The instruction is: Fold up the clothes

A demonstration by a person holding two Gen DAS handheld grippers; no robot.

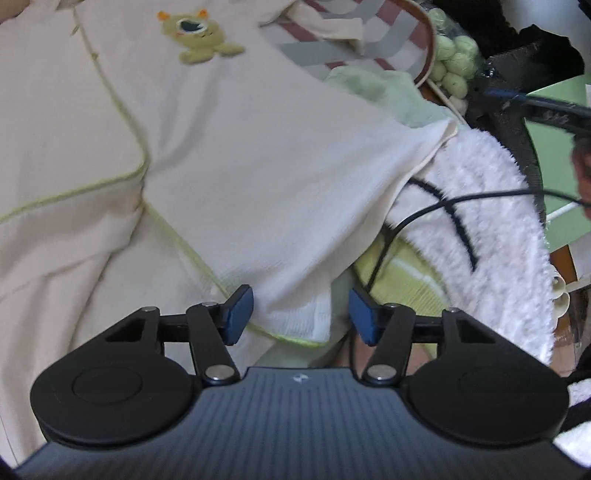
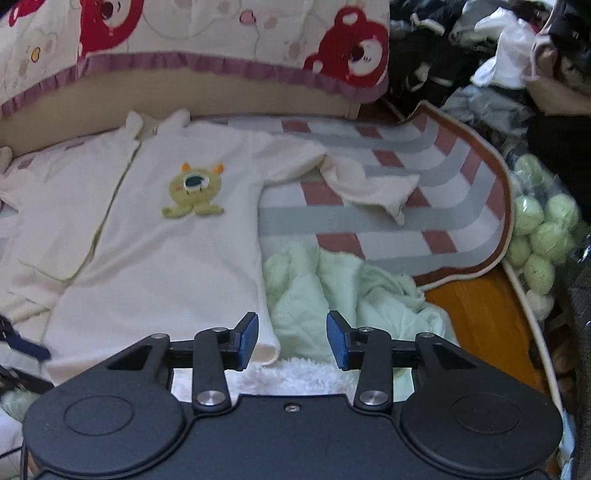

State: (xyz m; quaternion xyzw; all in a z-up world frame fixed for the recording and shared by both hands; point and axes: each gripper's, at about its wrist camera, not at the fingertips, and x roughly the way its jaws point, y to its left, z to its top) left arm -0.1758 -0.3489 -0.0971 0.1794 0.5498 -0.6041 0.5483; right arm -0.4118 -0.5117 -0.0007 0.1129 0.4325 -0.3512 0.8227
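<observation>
Only right wrist view shows red-bear pillow (image 2: 192, 33), beyond garment (image 2: 166, 236).

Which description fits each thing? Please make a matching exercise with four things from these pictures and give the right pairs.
Things:
1. cream garment
2. monster patch
3. green balls
4. pale green cloth

Descriptions:
A. crumpled beside the garment's lower edge
B. sewn on the garment's chest
C. spread flat, one sleeve lying on the striped blanket
D. piled past the blanket's brown edge

Pairs: 1-C, 2-B, 3-D, 4-A
</observation>
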